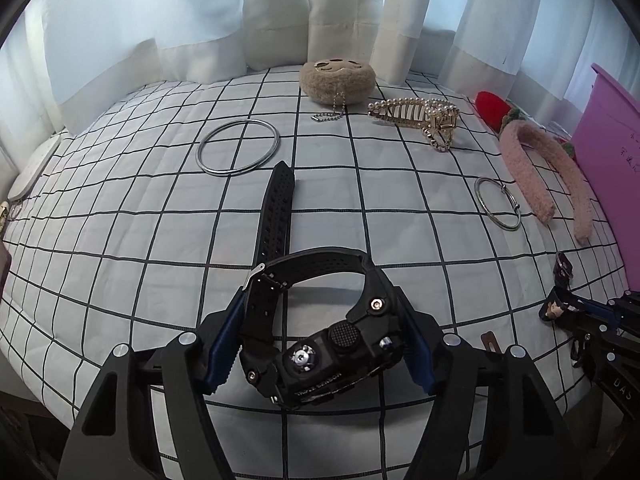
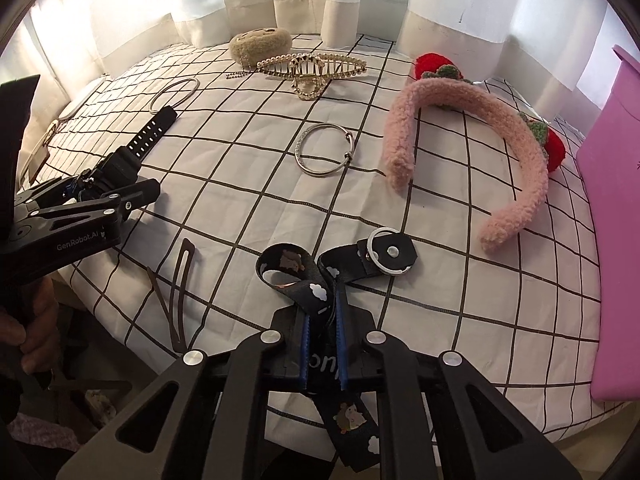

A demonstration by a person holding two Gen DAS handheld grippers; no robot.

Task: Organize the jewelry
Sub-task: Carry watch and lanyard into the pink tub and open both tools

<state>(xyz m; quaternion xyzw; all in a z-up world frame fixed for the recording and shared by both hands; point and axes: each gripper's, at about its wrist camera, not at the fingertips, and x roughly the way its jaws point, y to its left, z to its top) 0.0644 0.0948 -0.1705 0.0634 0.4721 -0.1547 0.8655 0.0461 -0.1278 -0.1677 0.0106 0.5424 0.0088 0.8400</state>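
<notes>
Pink box [image 2: 616, 216] (interior hidden) beside fuzzy headband [image 2: 468, 136]

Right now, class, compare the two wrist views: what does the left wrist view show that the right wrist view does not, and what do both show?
Only the left wrist view shows the watch face, with the left claw shut around the black watch.

Only the right wrist view shows the printed black strap pinched in the right claw, its metal ring, and a brown hair clip.

Both show the pearl hair claw, the pink headband, two silver bangles, the plush keychain and the purple box.
</notes>
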